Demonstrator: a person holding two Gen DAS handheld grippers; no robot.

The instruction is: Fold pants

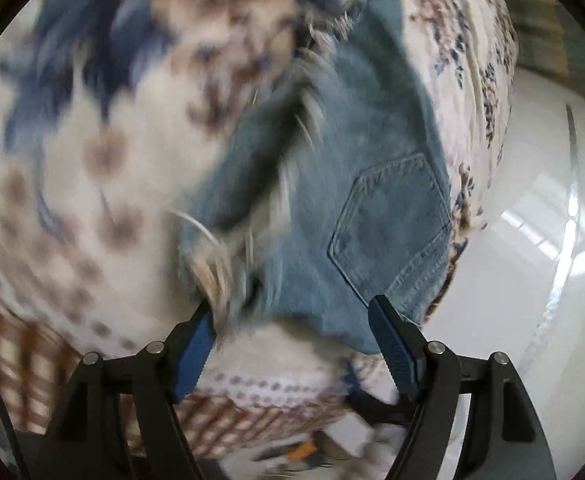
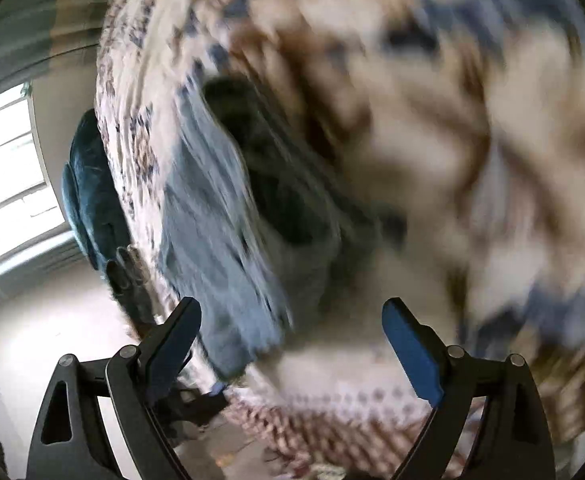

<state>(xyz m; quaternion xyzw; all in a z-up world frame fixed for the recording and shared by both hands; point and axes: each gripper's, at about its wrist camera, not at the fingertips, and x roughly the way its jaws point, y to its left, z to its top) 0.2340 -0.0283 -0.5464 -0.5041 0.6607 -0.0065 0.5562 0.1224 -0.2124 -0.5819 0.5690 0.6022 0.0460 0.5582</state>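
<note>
The jeans (image 1: 356, 208) are seen lying on a patterned cover (image 1: 104, 216), near its edge, with a back pocket (image 1: 390, 224) facing up and frayed hems (image 1: 212, 268) pointing toward the left gripper (image 1: 292, 344). That gripper is held with its jaws spread wide; the blue pads (image 1: 396, 348) stand on either side of the nearest denim edge, and the left pad is met by the frayed threads, though no cloth is pinched between them. A white floor (image 1: 532, 240) is seen past the cover's edge. In the right wrist view, heavy blur is found over most of the scene. The jeans (image 2: 216, 240) are seen there as a grey-blue mass near the cover (image 2: 452, 160) edge, ahead of and toward the left finger of the right gripper (image 2: 292, 340), whose jaws are likewise parted with nothing between them. Whether the denim is touched by that left finger cannot be told. A dark blue chair (image 2: 92, 200) and a bright window (image 2: 8, 176) are seen beyond the cover.
</note>
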